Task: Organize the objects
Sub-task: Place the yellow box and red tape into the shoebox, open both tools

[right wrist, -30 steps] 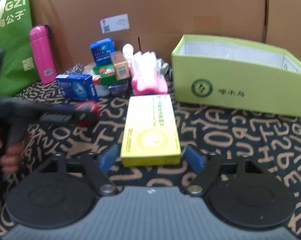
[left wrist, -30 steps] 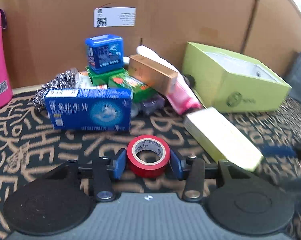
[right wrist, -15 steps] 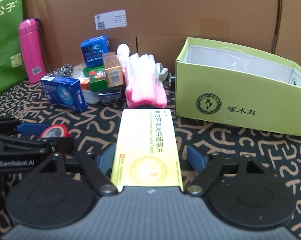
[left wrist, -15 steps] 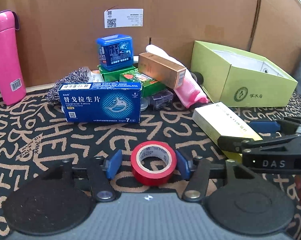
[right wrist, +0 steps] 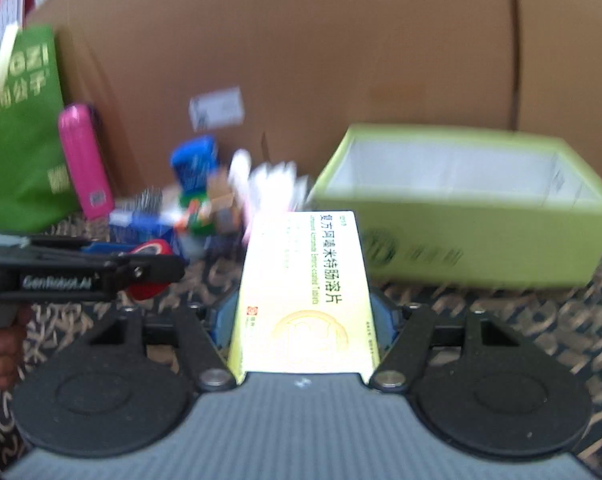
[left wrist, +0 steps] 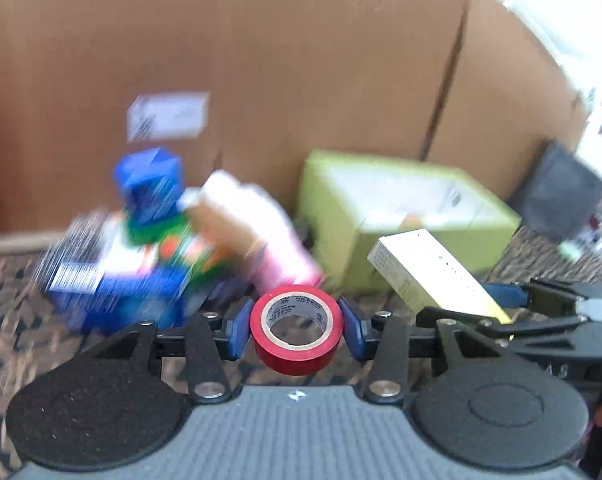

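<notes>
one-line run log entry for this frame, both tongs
left tongs: closing on red tape roll, lifted | right tongs: closing on yellow medicine box, lifted | green open box: ahead, nothing visible inside

Behind your work area you have a wall of brown cardboard with a white label stuck on it and a vertical seam toward the right. Under everything lies a dark cloth printed with tan letters. Bright light washes in at your upper right corner. The view is blurred.
</notes>
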`<action>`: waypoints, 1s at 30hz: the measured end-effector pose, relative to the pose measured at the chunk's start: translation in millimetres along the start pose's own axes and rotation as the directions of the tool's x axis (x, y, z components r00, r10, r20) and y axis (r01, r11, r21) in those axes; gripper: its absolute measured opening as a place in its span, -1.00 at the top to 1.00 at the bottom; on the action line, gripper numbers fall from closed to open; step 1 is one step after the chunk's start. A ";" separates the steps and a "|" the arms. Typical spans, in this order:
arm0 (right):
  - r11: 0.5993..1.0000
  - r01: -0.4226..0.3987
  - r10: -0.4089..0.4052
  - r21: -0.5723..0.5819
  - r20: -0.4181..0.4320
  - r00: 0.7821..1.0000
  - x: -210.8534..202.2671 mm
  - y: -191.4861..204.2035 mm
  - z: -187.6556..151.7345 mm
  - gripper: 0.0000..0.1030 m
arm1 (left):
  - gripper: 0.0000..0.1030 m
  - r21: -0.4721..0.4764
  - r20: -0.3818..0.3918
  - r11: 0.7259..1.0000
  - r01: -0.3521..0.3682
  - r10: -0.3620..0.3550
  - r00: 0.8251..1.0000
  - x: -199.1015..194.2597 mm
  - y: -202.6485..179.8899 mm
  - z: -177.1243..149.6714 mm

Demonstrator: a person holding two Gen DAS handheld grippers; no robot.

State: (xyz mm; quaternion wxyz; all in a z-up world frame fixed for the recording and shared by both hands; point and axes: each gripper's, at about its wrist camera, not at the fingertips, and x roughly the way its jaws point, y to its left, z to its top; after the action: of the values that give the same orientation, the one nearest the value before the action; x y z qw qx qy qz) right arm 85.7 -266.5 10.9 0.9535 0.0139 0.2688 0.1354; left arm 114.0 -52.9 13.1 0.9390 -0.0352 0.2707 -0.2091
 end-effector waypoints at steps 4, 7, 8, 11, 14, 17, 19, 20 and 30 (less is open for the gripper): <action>0.992 0.127 -0.125 -0.021 0.086 0.988 -12.9 -32.2 38.1 -0.27 | 0.05 0.042 0.060 0.998 0.055 -0.057 0.997 17.9 -29.9 47.9; 0.975 0.221 -0.218 -0.012 0.115 0.969 -4.4 -60.2 61.0 -0.27 | 0.05 0.045 0.059 0.995 0.089 -0.092 0.994 46.6 -49.5 80.0; 0.966 0.260 -0.257 -0.010 0.119 0.959 2.3 -70.6 67.5 -0.27 | 0.05 0.055 0.059 0.995 0.087 -0.090 0.994 58.6 -55.6 87.6; 0.945 0.327 -0.328 0.025 0.094 0.940 26.5 -101.7 76.8 -0.27 | 0.05 0.071 0.035 0.997 0.026 -0.028 0.999 103.6 -67.8 100.5; 0.936 0.348 -0.350 0.041 0.058 0.935 49.0 -124.0 77.1 -0.27 | 0.05 0.068 -0.018 0.998 -0.007 0.009 1.000 140.2 -72.4 101.7; 0.935 0.352 -0.354 0.046 0.036 0.935 67.1 -137.5 75.5 -0.27 | 0.05 0.073 -0.051 0.997 -0.023 0.026 0.998 158.1 -74.1 96.4; 0.938 0.344 -0.345 0.051 0.023 0.938 78.7 -143.6 74.0 -0.27 | 0.05 0.082 -0.064 0.996 -0.033 0.038 0.997 166.0 -73.1 91.7; 0.938 0.343 -0.344 0.054 0.013 0.939 84.6 -145.8 73.3 -0.27 | 0.05 0.087 -0.066 0.995 -0.041 0.047 0.997 170.1 -73.5 90.3; 0.944 0.331 -0.331 -0.001 -0.042 0.943 114.2 -152.9 58.6 -0.82 | -0.69 0.095 -0.027 0.995 0.003 0.000 1.000 169.1 -71.7 85.9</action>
State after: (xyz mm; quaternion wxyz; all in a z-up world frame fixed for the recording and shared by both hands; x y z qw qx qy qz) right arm 247.8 -380.7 -12.3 0.9568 -0.0316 0.2876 -0.0271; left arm 261.7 -191.9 15.6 0.9357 0.0123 0.2733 -0.2228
